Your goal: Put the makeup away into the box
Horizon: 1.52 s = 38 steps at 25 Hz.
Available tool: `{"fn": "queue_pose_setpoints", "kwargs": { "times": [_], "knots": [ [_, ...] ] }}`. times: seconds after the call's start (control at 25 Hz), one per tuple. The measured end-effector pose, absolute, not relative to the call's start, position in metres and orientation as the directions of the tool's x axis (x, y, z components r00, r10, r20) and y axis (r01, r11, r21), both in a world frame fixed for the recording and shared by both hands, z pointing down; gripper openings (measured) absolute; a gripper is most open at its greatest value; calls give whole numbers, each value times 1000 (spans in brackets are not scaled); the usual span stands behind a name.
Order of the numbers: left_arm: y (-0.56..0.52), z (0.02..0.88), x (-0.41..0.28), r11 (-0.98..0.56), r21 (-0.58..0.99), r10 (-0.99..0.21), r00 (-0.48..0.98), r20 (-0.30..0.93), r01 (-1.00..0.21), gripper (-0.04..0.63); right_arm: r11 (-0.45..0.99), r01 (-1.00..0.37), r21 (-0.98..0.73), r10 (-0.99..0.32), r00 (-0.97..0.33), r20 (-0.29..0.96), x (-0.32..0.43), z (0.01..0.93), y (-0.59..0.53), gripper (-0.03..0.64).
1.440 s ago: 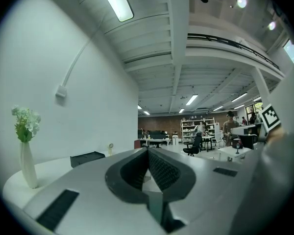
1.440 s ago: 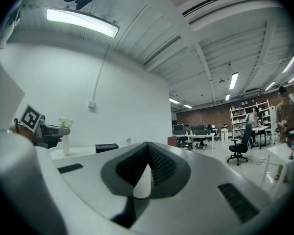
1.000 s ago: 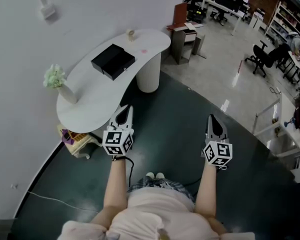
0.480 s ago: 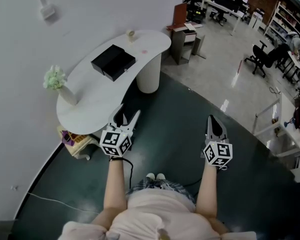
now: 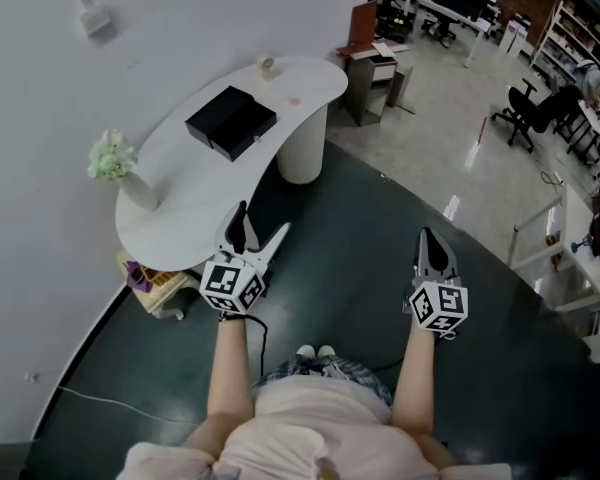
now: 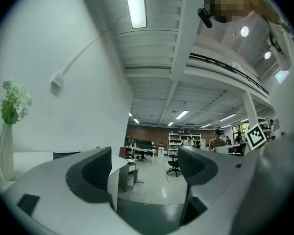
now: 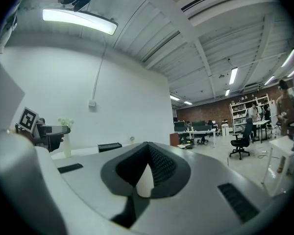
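A black box (image 5: 230,121) lies on the white curved table (image 5: 195,193), far ahead of both grippers; it also shows as the dark box (image 6: 66,155) and box (image 7: 110,146). A small jar (image 5: 267,66) and a pink item (image 5: 294,100) sit near the table's far end. My left gripper (image 5: 263,220) hangs over the dark floor by the table's near edge, its jaws opening wide with nothing between them (image 6: 147,163). My right gripper (image 5: 432,238) is held level further right, shut and holding nothing (image 7: 148,148).
A vase of pale flowers (image 5: 112,158) stands at the table's left edge by the wall. A basket of coloured things (image 5: 155,280) sits under the table. Behind are a cabinet (image 5: 375,73), office chairs (image 5: 525,116) and a white desk (image 5: 580,268).
The left gripper's jaws went from shut to wide open and it tilted slightly. The right gripper stayed still and shut.
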State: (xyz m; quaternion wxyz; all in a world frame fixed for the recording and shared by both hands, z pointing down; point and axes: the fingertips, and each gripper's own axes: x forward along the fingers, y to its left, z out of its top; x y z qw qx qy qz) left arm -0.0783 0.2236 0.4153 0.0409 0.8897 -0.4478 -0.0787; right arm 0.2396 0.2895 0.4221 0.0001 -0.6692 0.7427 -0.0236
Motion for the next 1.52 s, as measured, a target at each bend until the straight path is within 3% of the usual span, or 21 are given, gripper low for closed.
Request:
{"fn": "queue_pose_setpoints", "kwargs": {
  "times": [0.52, 0.92, 1.52],
  "knots": [
    [191, 427, -82, -592, 130, -806, 587, -81, -795, 403, 102, -993, -54, -994, -104, 26, 236, 428, 261, 15],
    [120, 436, -69, -564, 119, -825, 561, -63, -817, 403, 137, -987, -85, -990, -138, 7, 250, 436, 176, 15],
    [-67, 445, -76, -292, 130, -956, 293, -17, -947, 402, 458, -885, -82, -887, -462, 29, 225, 434, -120, 15]
  ]
}}
